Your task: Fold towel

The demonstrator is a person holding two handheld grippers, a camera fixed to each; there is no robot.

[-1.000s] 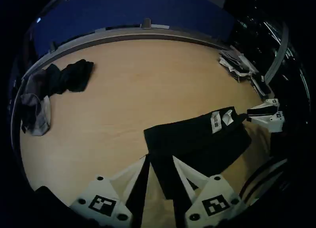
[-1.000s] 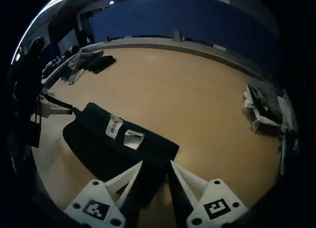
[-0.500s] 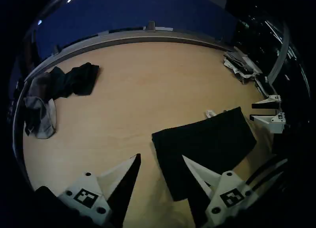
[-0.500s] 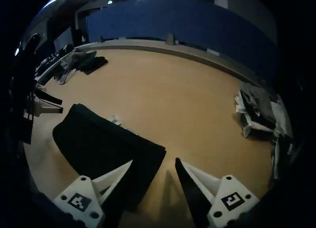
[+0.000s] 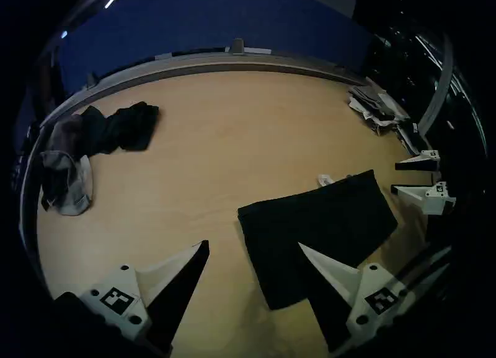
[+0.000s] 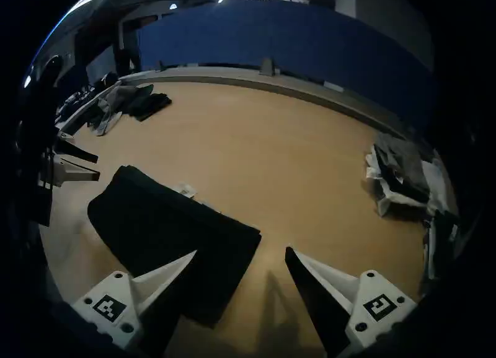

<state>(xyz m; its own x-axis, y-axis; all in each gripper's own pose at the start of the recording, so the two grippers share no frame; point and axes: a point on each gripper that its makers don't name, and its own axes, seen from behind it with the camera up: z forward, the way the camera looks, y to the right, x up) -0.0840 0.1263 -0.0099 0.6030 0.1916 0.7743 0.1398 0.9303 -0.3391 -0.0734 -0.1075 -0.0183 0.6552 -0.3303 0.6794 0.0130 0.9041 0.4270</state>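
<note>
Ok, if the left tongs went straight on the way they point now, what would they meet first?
Probably the towel: its edge lies between the open left tongs. Otherwise the wooden table just beyond it; depth is unclear.

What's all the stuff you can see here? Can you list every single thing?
towel: one, black, folded flat on the table, near both grippers
tag: at least one, white, poking out at the towel's far edge
clothes pile: one, black and grey, crumpled at the table's far left
folded stack: one, grey and white, at the table's right edge
table: one, light wood, under everything
partition: one, blue, behind the table
left gripper: one, white fingers, open, holding nothing, by the towel's near edge
right gripper: one, white fingers, open, holding nothing, by the towel's near edge
</note>
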